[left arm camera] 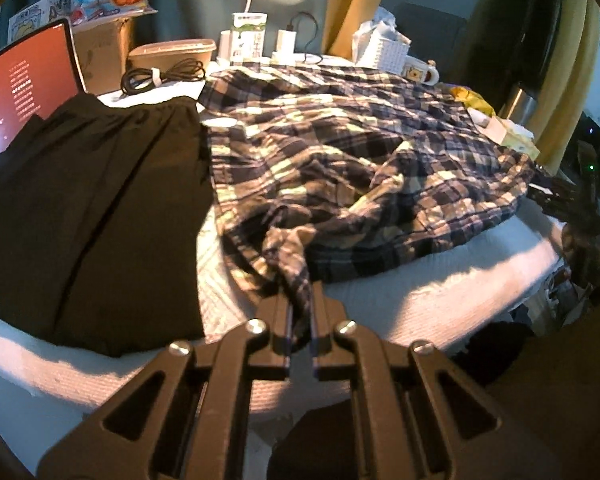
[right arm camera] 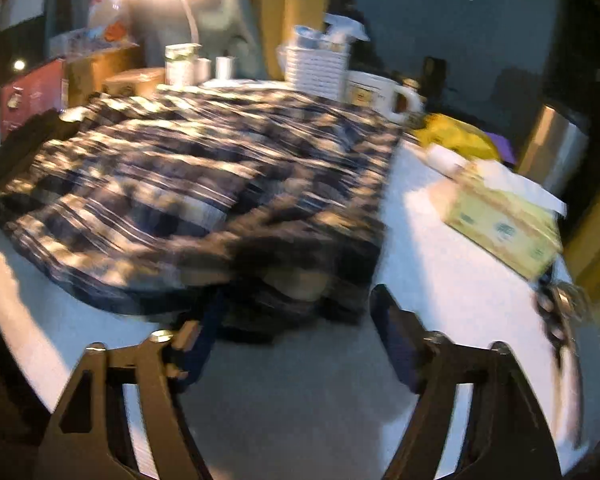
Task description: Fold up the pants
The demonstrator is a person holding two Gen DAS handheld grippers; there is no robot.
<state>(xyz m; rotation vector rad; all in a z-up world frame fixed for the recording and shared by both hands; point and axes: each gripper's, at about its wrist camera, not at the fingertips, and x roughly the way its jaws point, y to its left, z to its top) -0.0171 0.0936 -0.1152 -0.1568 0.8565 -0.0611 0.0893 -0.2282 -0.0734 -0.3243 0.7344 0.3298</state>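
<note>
Already my left gripper (left arm camera: 300, 300) is clamped on a bunched corner of the plaid pants (left arm camera: 340, 152), crumpled on the white table (left arm camera: 440, 292). My right gripper (right arm camera: 296, 320) gapes at the near hem (blurry view); closing early, it may miss a layer.
</note>
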